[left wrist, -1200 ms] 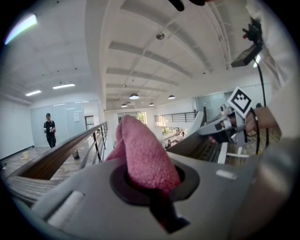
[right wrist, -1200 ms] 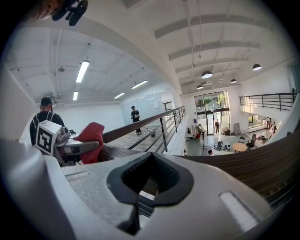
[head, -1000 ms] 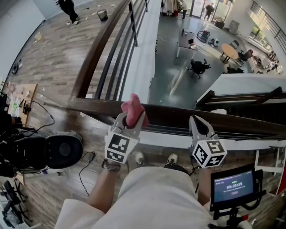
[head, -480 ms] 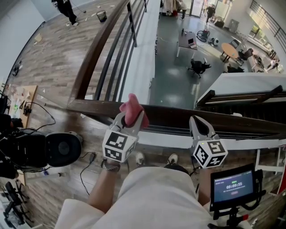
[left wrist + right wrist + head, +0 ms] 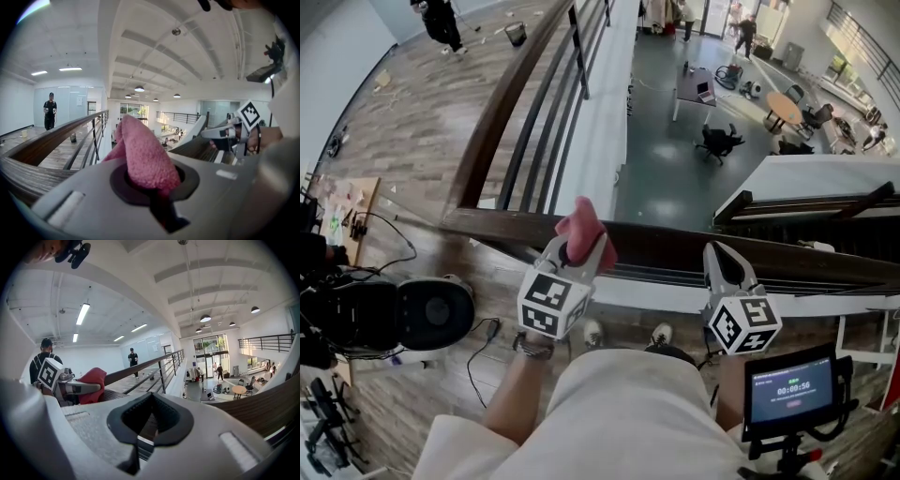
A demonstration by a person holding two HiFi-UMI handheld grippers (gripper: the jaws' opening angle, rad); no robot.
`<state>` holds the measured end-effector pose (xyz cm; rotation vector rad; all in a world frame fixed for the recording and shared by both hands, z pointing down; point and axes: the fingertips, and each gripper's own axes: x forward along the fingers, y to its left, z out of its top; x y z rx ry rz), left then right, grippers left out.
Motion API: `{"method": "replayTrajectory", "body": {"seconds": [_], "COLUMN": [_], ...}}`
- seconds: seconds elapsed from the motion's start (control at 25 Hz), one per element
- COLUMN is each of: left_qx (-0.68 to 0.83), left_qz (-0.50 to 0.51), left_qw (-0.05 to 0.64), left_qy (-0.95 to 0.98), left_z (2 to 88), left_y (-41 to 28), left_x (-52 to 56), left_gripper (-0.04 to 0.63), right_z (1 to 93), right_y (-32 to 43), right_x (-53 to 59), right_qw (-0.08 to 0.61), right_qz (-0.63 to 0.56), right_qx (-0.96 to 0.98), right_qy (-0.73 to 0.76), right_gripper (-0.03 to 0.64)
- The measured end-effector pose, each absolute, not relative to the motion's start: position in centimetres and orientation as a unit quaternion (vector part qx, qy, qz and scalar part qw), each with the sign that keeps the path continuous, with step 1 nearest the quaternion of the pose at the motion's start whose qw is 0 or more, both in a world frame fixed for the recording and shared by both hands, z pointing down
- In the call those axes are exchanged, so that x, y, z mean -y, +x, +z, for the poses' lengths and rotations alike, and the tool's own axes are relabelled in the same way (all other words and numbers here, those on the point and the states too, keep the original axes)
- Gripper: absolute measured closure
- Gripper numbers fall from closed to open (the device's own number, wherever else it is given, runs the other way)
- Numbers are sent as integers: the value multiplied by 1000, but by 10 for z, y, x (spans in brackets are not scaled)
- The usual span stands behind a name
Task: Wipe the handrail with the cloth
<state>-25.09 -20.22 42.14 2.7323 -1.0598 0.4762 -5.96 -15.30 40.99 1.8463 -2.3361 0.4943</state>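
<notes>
In the head view a dark wooden handrail (image 5: 675,246) runs across in front of me, and a second stretch (image 5: 502,103) leads away at the left. My left gripper (image 5: 579,247) is shut on a pink cloth (image 5: 586,225), which sticks up over the rail's top. The left gripper view shows the cloth (image 5: 140,154) bunched between the jaws, with the rail (image 5: 28,168) just beyond. Further right along the rail, my right gripper (image 5: 719,251) is shut with nothing in it. Seen from the right gripper view, the cloth (image 5: 93,379) is off to the left.
Beyond the rail is a drop to a lower floor with tables and chairs (image 5: 783,105). A black round device (image 5: 436,314) and cables (image 5: 478,361) lie on the wooden floor at my left. A bike screen (image 5: 787,386) stands at my right. A person (image 5: 441,21) stands far off.
Both grippers have shifted slightly to the right along the rail. The cloth stays held in the left gripper.
</notes>
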Motion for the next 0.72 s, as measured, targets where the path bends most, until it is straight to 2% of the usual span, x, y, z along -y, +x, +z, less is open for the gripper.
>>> {"method": "replayTrajectory", "body": {"seconds": [0.72], "left_qx": [356], "left_qz": [164], "left_qw": [90], "left_qy": [916], "left_z": [423], "left_y": [-249], "left_x": [198], "left_gripper": [561], "right_z": [404], "right_y": [-61], "right_x": [152], "right_qw": [48], "right_qz": [150], "right_qx": [776], "right_qy": [611], "right_gripper": [614]}}
